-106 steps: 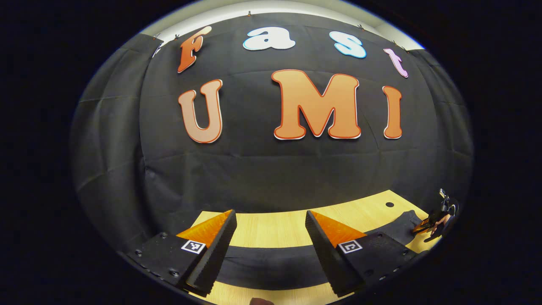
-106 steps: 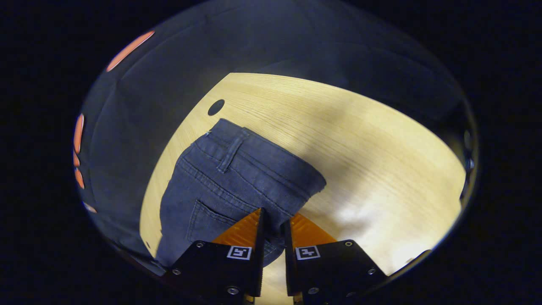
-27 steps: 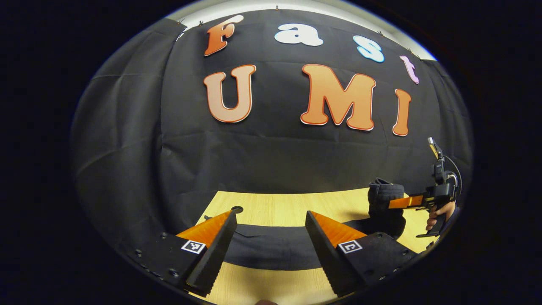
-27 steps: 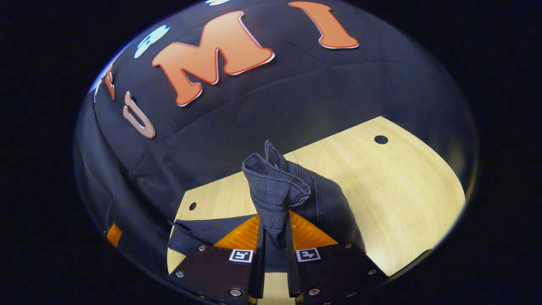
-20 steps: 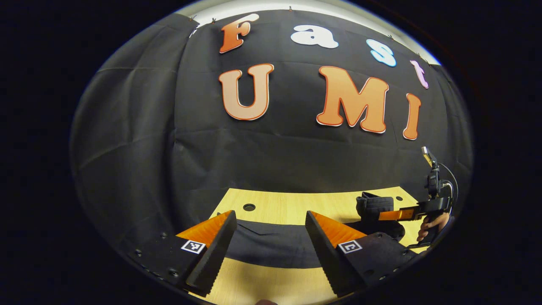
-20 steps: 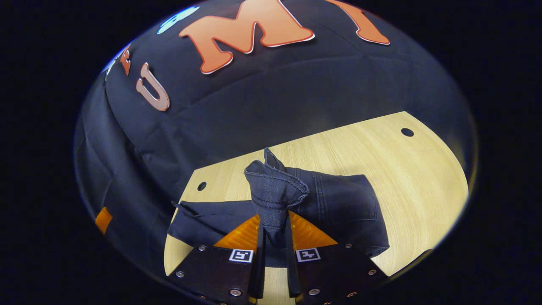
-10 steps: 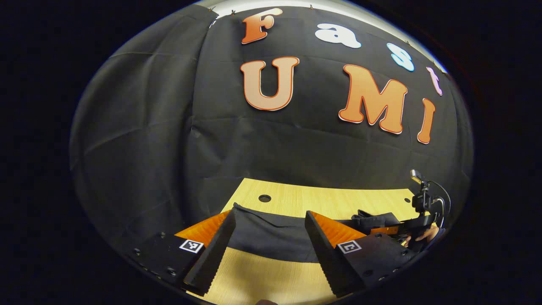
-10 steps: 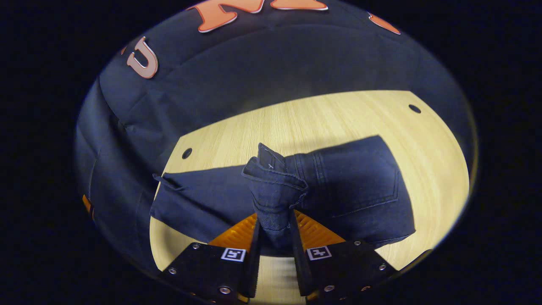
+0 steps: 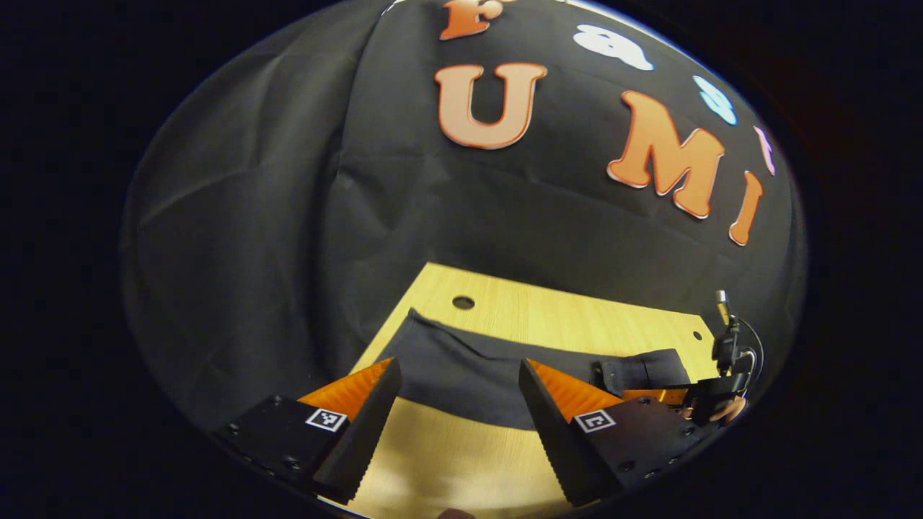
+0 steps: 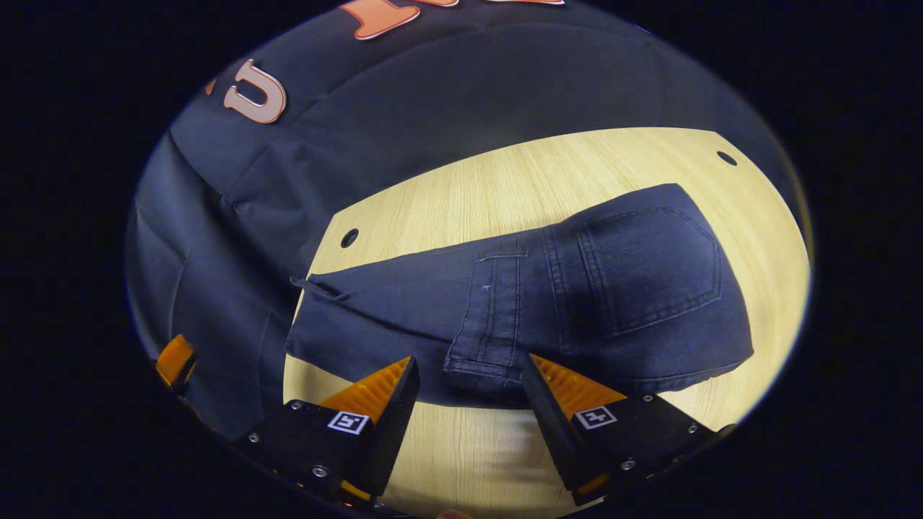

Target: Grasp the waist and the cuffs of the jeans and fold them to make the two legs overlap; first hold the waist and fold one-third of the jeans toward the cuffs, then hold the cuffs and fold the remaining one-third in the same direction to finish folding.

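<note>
right gripper (image 10: pixel 465 386) let go, jaws now wide apart; waist (image 10: pixel 490 317) dropped flat onto the legs, jeans (image 10: pixel 577 288) one-third folded; left gripper (image 9: pixel 454 393) swung toward cuffs (image 9: pixel 414 324) at 11 o'clock

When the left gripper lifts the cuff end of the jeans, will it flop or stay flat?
The jeans will probably flop: the waist end already lies draped over the legs. The cuff end will likely sag from the left gripper and may drag across the smooth table.
</note>
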`<state>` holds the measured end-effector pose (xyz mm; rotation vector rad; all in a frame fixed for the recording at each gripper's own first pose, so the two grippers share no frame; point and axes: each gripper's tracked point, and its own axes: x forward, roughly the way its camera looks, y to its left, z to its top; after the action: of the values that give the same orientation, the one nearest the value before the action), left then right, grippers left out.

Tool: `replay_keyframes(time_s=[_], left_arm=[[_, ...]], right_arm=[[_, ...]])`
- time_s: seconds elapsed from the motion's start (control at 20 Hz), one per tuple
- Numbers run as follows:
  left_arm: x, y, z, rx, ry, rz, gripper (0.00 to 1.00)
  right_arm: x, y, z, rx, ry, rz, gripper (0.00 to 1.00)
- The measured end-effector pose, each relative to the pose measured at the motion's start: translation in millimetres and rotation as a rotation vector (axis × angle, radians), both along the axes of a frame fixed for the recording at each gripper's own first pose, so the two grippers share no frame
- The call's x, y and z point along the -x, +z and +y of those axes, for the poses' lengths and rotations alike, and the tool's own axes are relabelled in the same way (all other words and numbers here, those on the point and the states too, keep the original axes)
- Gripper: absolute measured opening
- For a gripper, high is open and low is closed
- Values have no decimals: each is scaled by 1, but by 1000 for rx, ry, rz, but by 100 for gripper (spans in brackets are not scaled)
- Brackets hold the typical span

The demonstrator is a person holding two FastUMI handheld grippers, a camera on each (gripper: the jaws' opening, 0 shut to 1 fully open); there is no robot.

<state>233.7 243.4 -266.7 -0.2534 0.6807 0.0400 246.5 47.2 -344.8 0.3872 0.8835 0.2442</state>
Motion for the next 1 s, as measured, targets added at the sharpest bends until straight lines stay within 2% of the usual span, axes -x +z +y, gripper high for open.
replay_keyframes(time_s=[0.15, 0.5, 0.85, 1.0], left_arm=[[-2, -45, 2, 100, 23, 177, 98], [-25, -120, 35, 264, 148, 435, 99], [-47, -186, 55, 225, 254, 637, 99], [-56, -209, 71, 138, 301, 681, 99]], right_arm=[[6, 20, -19, 21, -34, -58, 89], [34, 70, -75, 70, -170, -190, 96], [73, 88, -122, 45, -333, -233, 96], [82, 91, -136, 62, -364, -238, 97]])
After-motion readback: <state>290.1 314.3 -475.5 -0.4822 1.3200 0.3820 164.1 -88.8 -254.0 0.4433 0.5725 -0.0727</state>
